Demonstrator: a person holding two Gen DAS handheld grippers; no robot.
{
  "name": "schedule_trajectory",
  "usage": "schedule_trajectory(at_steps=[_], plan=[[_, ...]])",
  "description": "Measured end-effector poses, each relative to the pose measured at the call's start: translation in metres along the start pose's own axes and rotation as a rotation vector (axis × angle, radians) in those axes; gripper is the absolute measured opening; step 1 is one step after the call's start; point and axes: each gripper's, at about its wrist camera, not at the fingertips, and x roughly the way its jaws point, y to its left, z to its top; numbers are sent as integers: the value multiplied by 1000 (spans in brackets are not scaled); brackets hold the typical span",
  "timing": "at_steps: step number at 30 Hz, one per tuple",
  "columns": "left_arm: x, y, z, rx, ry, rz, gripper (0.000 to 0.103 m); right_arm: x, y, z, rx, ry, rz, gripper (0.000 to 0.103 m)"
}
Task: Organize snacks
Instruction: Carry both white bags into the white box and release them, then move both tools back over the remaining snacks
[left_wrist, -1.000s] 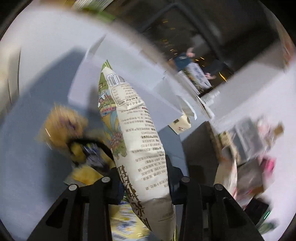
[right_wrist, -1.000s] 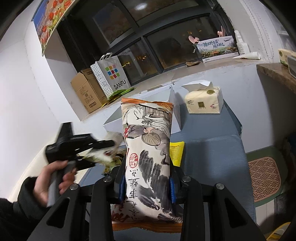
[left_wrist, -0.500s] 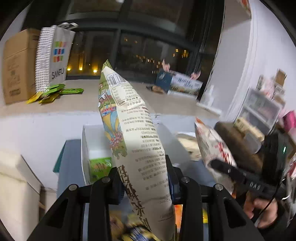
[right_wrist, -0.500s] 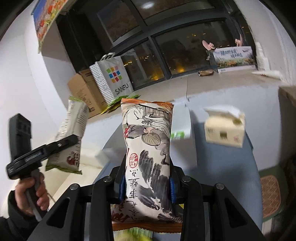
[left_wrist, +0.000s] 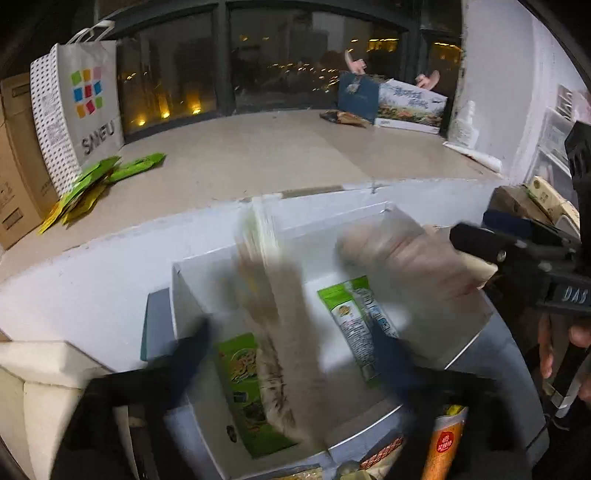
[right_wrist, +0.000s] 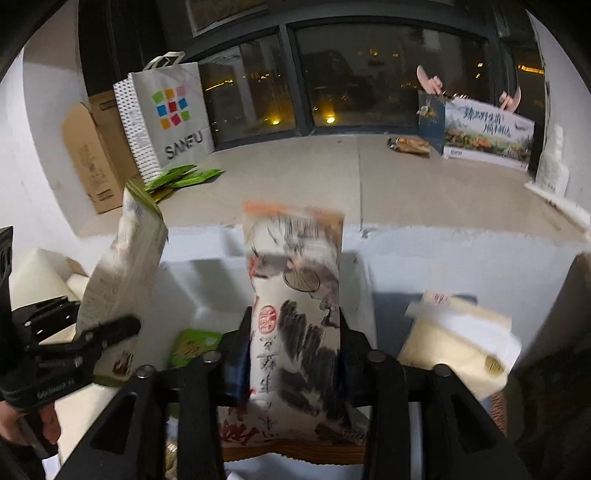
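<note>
In the left wrist view my left gripper (left_wrist: 288, 328) hangs over an open white box (left_wrist: 177, 269), its jaws opening wide. A cream snack bag (left_wrist: 273, 314) streaks down between the spread fingers, free of the pads. Two green packets (left_wrist: 240, 387) (left_wrist: 354, 321) lie on the box floor. My right gripper (right_wrist: 295, 321) holds an ink-painted snack bag (right_wrist: 295, 280) upright over the box's near edge. Its jaws are starting to open, but the pads still touch the bag's sides. From the left wrist view, the right gripper (left_wrist: 476, 243) and its bag (left_wrist: 399, 254) sit over the box's right side.
The box stands against a low white wall under a wide windowsill. On the sill are a paper shopping bag (left_wrist: 77, 110), a cardboard carton (left_wrist: 14, 158) and green sachets (left_wrist: 96, 181). A tissue pack (right_wrist: 461, 343) lies right of the box. More snack packets (left_wrist: 445, 443) lie in front.
Both grippers swung in over the white box. The left jaws spread apart and the cream bag has slipped loose downward. The ink-painted bag stays between the right fingers.
</note>
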Motion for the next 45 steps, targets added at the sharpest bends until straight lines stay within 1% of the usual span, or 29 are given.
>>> schedule_trajectory(at_steps=[1, 2, 4, 6, 8, 12, 13, 14, 16, 18, 19, 20, 21, 22, 23, 26, 28, 30, 33, 35, 37, 41, 44, 45], plan=[[-5, -2, -1, 8, -18, 5, 103, -3, -1, 1, 13, -23, -6, 103], [-9, -4, -2, 12, -23, 8, 103, -7, -3, 2, 23, -44, -7, 103], [-20, -5, -5, 7, -42, 12, 103, -17, -4, 1, 32, -46, 7, 103], [-40, -7, -9, -6, -74, 11, 103, -25, -3, -2, 26, -54, 11, 103], [-66, -10, -16, -19, -128, -2, 103, -43, -2, -8, 15, -90, 12, 103], [-125, -20, -39, -21, -270, -12, 103, -83, 1, -24, 5, -143, 67, 103], [-144, -24, -51, -29, -325, -18, 103, -100, 1, -32, 1, -167, 79, 103], [-156, -26, -59, -32, -354, -29, 103, -110, 2, -37, -2, -183, 88, 103], [-180, -33, -77, -44, -389, -62, 103, -137, 3, -51, -12, -215, 97, 103], [-203, -39, -100, -70, -423, -106, 103, -172, 5, -74, -27, -264, 114, 103], [-217, -42, -116, -89, -455, -131, 103, -186, 6, -85, -38, -283, 116, 103], [-226, -45, -127, -87, -480, -145, 103, -200, 8, -96, -50, -297, 108, 103], [-233, -49, -140, -76, -504, -148, 103, -209, 9, -104, -58, -308, 102, 103], [-243, -56, -155, -60, -513, -125, 103, -221, 11, -117, -67, -326, 101, 103], [-247, -60, -165, -54, -504, -113, 103, -234, 13, -131, -71, -341, 104, 103], [-262, -70, -194, -48, -477, -128, 103, -259, 18, -173, -90, -349, 106, 103], [-271, -73, -211, -46, -472, -136, 103, -266, 17, -193, -85, -332, 103, 103], [-279, -76, -227, -40, -473, -128, 103, -272, 14, -216, -68, -318, 85, 103], [-283, -76, -244, -45, -459, -119, 103, -268, 5, -243, -42, -269, 97, 103], [-284, -74, -252, -57, -451, -115, 103, -256, -3, -252, -9, -217, 88, 103], [-283, -72, -255, -73, -433, -116, 103, -245, -8, -254, 13, -178, 87, 103], [-277, -69, -258, -86, -418, -121, 103, -221, -8, -255, 52, -118, 109, 103], [-270, -67, -259, -94, -403, -121, 103, -199, -2, -251, 90, -60, 161, 103], [-268, -66, -260, -97, -397, -126, 103, -193, 1, -250, 93, -46, 159, 103]])
